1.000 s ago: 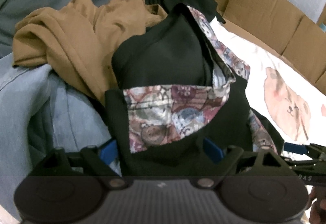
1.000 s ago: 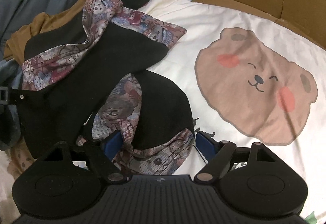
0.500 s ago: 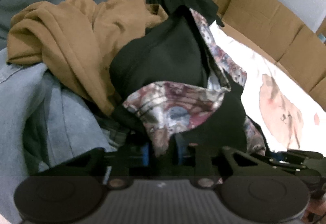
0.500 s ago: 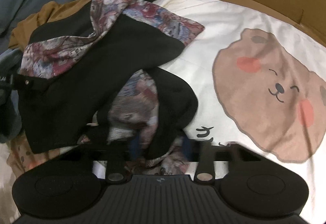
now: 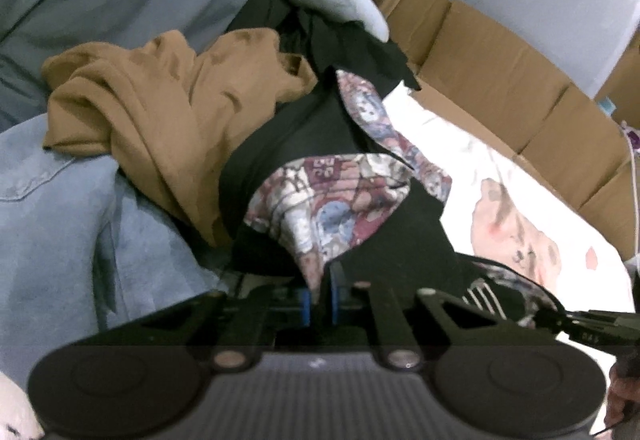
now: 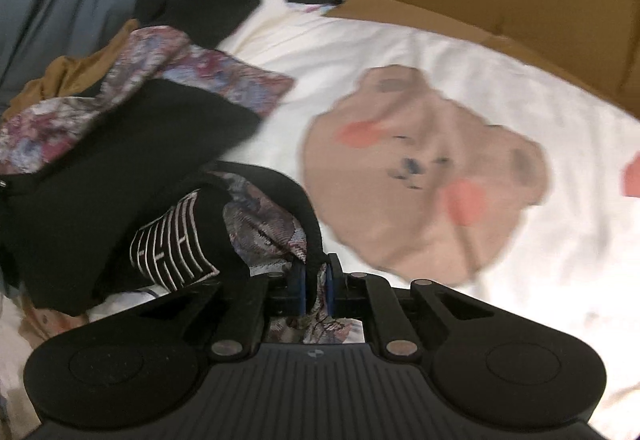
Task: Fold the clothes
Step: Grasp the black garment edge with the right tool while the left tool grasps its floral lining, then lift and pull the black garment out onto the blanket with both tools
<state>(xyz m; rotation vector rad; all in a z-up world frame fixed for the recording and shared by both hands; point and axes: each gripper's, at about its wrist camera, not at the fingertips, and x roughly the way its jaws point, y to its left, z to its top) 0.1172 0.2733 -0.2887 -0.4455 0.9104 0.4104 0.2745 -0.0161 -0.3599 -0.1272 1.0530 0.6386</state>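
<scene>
We are gripping one black garment (image 5: 288,144) with patterned lining.
Left hand-held gripper (image 5: 319,300) and right hand-held gripper (image 6: 316,290) are each pinching its fabric (bear-print sheet (image 6: 420,176) beneath).

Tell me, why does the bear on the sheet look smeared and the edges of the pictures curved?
Right wrist view: motion blur smears the bear print; the right gripper itself looks sharp. Left wrist view: milder blur on the patterned black garment. Both: fisheye lenses bend the cardboard edges.
</scene>
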